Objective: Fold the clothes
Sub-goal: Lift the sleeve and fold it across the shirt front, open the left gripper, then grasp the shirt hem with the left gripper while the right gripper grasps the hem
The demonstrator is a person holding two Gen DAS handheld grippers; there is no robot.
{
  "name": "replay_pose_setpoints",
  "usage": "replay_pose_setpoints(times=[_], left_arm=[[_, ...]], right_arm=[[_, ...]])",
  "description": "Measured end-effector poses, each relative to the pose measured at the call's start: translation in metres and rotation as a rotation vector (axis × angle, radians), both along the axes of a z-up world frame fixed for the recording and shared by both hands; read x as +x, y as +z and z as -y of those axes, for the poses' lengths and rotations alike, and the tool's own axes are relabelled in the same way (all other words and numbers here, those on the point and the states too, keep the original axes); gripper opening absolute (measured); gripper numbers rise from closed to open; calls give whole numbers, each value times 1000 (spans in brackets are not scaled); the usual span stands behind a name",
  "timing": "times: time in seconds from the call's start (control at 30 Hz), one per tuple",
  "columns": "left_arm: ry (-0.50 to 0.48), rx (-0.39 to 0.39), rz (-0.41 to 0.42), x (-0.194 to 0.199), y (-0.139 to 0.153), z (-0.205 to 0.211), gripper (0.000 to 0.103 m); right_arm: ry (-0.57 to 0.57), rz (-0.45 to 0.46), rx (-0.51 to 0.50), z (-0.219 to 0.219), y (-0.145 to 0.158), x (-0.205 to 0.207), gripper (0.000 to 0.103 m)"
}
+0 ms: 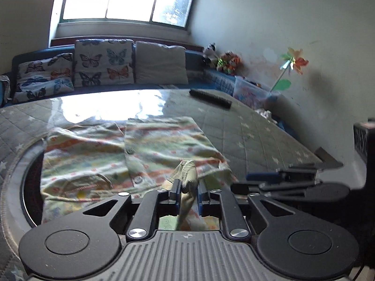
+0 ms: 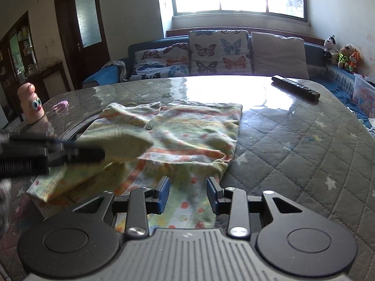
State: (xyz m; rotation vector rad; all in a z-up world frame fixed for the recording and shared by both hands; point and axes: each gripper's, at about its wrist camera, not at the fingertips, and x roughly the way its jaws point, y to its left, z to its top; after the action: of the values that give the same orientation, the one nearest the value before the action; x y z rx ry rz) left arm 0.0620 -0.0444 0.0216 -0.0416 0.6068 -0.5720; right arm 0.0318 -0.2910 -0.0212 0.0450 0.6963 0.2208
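Observation:
A small buttoned garment [image 1: 98, 154] with green, orange and yellow stripes lies spread on the quilted, glass-topped table [image 1: 257, 135]. My left gripper [image 1: 188, 187] is shut on a sleeve cuff [image 1: 187, 175] of it and holds the cuff lifted. In the right wrist view the left gripper [image 2: 100, 154] reaches in from the left with the cuff [image 2: 129, 145] pinched. My right gripper [image 2: 188, 194] is open, its jaws apart just above the garment's near hem [image 2: 187, 206]. It also shows in the left wrist view [image 1: 293, 175], at the right.
A black remote [image 2: 295, 86] lies at the table's far right. A pink bottle with a cartoon face [image 2: 31, 103] and a small pink item [image 2: 61, 105] stand at the far left. A sofa with butterfly cushions [image 2: 211, 53] is behind the table.

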Motion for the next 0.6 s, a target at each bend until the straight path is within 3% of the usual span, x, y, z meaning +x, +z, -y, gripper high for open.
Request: replay_pose_setpoints(times=[0.07,0.17,0.27,0.6], left_arm=[[-21,13,-6,-1,-5,3,39],[-52,34,-16,-3,-12,7,44],[-45,60,-16,-2,-18,3,44],[191,99,-54,29,-30,-63,42]], right_arm=[[-2,4,0,-1,1,1,35],[-5,9,5,-3,3,4,35],[1,8,12,-8,4,7,35],[113,-10,12,-51,0,26,34]])
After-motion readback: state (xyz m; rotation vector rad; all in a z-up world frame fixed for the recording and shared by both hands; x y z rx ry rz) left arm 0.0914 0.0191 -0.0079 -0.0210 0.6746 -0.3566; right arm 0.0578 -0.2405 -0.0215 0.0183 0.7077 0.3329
